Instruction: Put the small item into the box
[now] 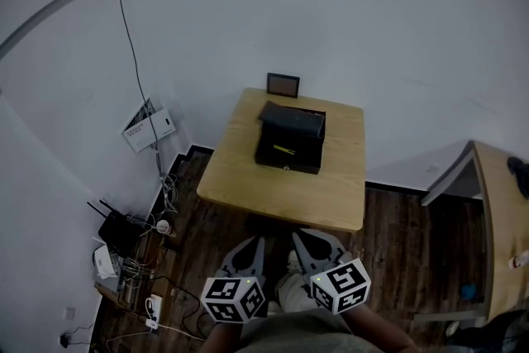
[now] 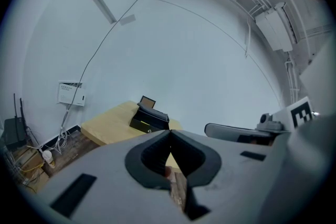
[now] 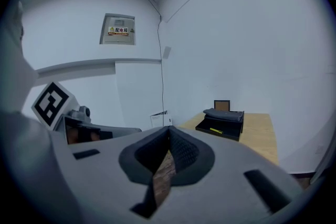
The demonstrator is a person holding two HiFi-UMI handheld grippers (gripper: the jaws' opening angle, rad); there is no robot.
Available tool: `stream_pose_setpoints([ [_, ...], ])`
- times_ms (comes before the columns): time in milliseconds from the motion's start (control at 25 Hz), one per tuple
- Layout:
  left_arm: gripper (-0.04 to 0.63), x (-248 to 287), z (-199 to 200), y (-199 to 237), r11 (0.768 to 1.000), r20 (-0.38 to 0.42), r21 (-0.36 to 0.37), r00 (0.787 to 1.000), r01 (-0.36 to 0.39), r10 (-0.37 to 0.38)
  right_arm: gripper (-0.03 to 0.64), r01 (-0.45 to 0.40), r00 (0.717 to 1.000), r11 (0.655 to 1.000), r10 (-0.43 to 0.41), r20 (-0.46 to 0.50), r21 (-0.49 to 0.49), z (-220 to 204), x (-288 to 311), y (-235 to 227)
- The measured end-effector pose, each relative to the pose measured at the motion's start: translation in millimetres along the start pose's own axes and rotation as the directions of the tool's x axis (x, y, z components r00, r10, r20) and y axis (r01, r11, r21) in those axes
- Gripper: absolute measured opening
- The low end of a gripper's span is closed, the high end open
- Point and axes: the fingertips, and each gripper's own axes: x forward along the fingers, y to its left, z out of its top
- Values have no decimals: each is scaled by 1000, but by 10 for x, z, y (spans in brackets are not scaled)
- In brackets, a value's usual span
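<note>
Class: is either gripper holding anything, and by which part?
Nothing is held: the left gripper and the right gripper are both shut and empty.

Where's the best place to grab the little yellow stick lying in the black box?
Probably its middle, pinched across its thin width, coming straight down from above. The yellow stick lies flat inside the black box, whose walls block a sideways approach.
</note>
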Motion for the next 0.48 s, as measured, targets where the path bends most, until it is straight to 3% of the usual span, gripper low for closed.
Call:
stream_pose_setpoints([
  [480, 3, 17, -73, -39, 1000, -16, 12, 1000, 7, -7, 0, -7, 1000, 1000, 7, -6, 2, -50, -35, 14],
])
